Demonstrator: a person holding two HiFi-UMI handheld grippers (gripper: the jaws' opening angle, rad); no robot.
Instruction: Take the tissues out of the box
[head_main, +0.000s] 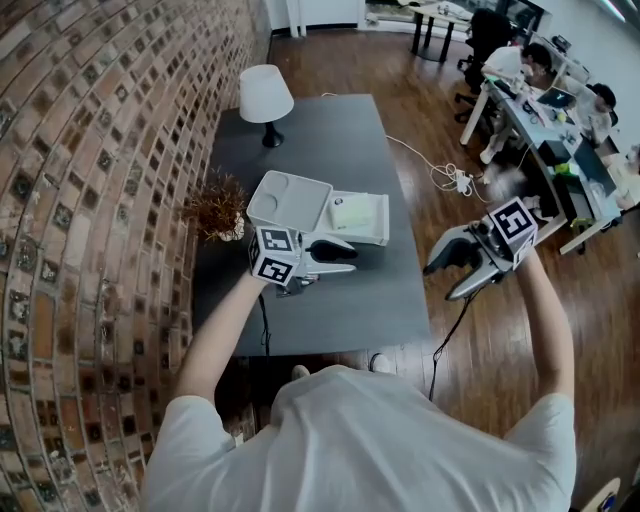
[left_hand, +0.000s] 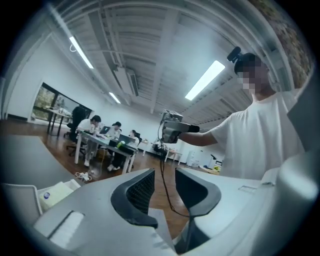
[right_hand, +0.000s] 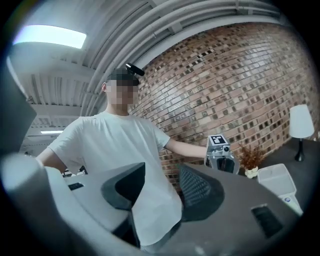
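Two grippers are in view. The left gripper (head_main: 348, 257) hovers over the one dark table (head_main: 330, 140), jaws a narrow gap apart and empty. The right gripper (head_main: 443, 282) hangs off the table's right edge, over the wood floor, jaws likewise slightly parted and empty.

One white tissue box (head_main: 365, 222) lies on the table just beyond the left gripper (a white recessed panel (head_main: 290, 200) adjoins its left end). Also on the table: one lamp (head_main: 265, 100), one dried plant (head_main: 215, 205).
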